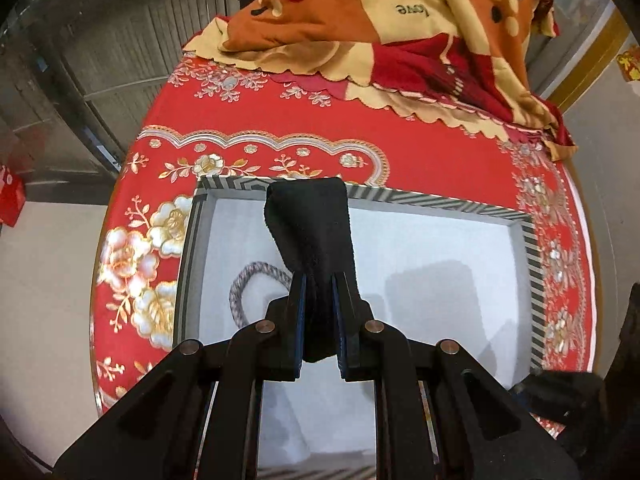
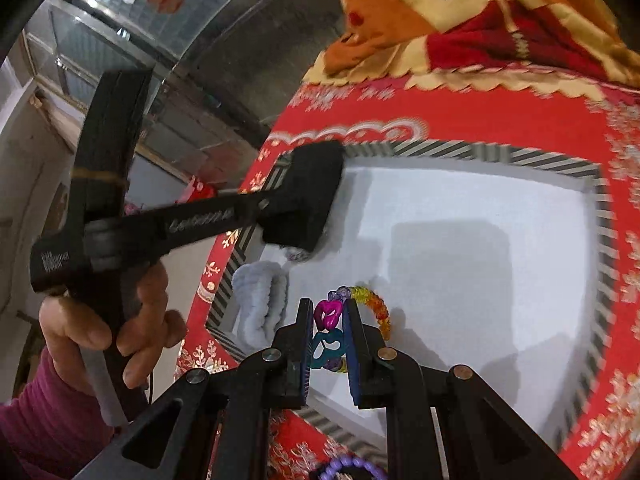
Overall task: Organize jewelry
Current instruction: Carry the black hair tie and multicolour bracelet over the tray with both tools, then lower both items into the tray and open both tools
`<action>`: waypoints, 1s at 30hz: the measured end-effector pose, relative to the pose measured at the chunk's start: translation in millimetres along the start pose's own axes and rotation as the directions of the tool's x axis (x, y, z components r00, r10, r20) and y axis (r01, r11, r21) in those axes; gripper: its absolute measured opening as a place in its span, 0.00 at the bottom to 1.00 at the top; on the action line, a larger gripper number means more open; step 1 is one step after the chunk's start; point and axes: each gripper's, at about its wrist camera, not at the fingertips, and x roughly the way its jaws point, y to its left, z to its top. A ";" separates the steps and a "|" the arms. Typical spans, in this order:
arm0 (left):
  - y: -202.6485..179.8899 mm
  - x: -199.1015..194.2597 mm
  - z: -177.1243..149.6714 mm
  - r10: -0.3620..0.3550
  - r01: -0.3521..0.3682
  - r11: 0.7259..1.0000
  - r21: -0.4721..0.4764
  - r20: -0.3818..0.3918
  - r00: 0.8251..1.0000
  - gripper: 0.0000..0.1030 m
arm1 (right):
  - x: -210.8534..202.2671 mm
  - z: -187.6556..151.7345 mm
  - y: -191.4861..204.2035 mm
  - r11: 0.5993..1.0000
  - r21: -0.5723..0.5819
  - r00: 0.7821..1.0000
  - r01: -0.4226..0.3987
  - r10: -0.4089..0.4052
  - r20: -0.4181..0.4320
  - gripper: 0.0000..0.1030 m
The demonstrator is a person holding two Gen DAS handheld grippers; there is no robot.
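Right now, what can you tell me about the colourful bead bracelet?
The bead bracelet is a loop of clear plastic-looking beads: pink and teal heart shapes, purple, yellow and orange rounds. The right gripper is shut on the heart section, its fingers pressing both sides. The rest curves out right, over the white floor of the striped box.

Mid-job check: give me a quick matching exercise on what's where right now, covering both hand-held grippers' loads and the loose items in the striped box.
Things:
1. black cloth pouch
2. colourful bead bracelet
3. grey braided cord
4. pale fuzzy scrunchie

Places:
A. clamped in the right hand-held gripper
B. looped on the white floor of the striped box, beside the left fingers
C. clamped in the left hand-held gripper
D. bunched against the box's left wall, in the right wrist view

Pairs: 1-C, 2-A, 3-B, 4-D
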 end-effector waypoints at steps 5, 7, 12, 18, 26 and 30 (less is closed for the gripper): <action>8.2 17.7 8.7 0.012 -0.013 1.000 -0.013 -0.030 0.999 0.11 | 45.6 5.5 5.8 0.999 -0.004 0.997 -0.032 0.032 -0.072 0.14; 13.3 25.9 10.3 0.009 -0.010 1.000 -0.029 -0.048 0.999 0.11 | 54.0 5.1 7.1 0.999 -0.003 0.995 -0.042 0.041 -0.087 0.14; 19.8 32.6 8.8 -0.002 -0.001 0.999 -0.049 -0.059 0.998 0.11 | 75.3 1.0 7.5 0.997 0.024 0.988 -0.074 0.077 -0.135 0.14; 24.8 22.2 7.3 -0.035 0.031 0.997 -0.076 -0.053 0.998 0.26 | 59.2 0.0 2.9 0.998 0.023 0.991 -0.067 0.069 -0.118 0.41; 28.6 -15.0 -8.7 -0.041 0.040 0.995 -0.089 -0.010 0.999 0.36 | 15.2 -13.2 -5.1 0.998 0.045 0.998 -0.034 0.036 -0.051 0.41; 26.6 -34.5 -26.5 -0.008 0.010 0.997 -0.080 0.020 1.000 0.37 | -5.3 -19.3 1.1 1.000 0.026 1.000 0.014 -0.013 -0.008 0.41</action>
